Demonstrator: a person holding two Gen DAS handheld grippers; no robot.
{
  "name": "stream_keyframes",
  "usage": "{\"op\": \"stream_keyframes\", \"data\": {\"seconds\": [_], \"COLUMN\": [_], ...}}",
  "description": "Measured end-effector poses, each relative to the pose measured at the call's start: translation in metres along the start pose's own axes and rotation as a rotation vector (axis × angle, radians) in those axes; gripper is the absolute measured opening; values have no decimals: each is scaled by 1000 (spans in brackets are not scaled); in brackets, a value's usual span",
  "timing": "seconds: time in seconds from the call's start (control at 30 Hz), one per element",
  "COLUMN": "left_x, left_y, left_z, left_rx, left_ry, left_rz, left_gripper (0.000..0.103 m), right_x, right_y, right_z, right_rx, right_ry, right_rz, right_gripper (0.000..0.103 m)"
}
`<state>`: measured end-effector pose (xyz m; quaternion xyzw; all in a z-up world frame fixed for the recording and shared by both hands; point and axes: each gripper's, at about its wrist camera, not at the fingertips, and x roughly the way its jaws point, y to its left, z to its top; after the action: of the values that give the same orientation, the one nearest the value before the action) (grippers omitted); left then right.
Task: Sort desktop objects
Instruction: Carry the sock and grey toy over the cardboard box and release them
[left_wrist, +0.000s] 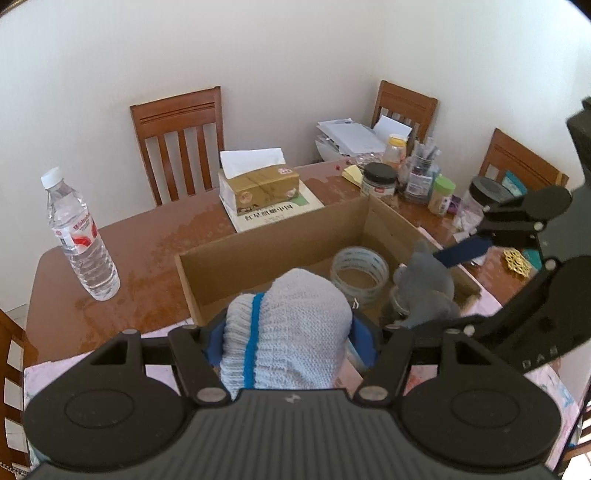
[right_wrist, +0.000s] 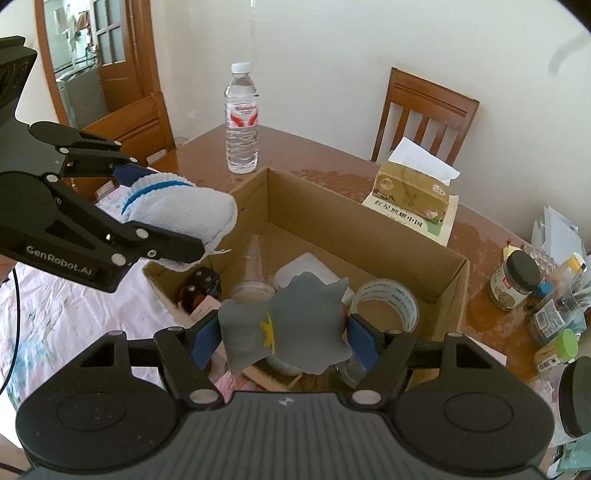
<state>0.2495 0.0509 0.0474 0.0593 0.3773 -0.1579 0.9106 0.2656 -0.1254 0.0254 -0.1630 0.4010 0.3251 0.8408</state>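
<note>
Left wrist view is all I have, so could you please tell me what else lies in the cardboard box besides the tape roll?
Observer: The right wrist view shows a white lidded container on the cardboard box floor, beside the tape roll.
Operator: Thank you. Does the grey cloth carry any marking?
Observer: Yes, the grey cloth held by the right gripper has a small yellow mark on its near side.
Operator: And what does my glove look like from the side?
Observer: The white knit glove sticks out of the left gripper over the box's near corner, loose threads hanging from its tip.
</note>
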Motion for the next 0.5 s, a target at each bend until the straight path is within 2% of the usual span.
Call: {"op": "stream_keyframes", "data": {"seconds": [0.27,0.4,0.47,0.5], "left_x": [20,29,34,36], "left_y": [16,20,20,20], "left_z": [20,26,27,28], "left_rx": [-20,-14,-10,-10], "left_ry": [7,11,16,17], "left_rz": [20,22,22,20], "left_gripper": [66,66,66,66], "right_x": [12,17,19,19], "right_y": [0,2,3,4], "right_z": [15,20,23,23], "right_rx": [20,19,17,15], "right_ry": [5,-3,-6,-8], "right_rz": [-24,-6,-17,-13], "right_gripper": [77,79,90,91]}}
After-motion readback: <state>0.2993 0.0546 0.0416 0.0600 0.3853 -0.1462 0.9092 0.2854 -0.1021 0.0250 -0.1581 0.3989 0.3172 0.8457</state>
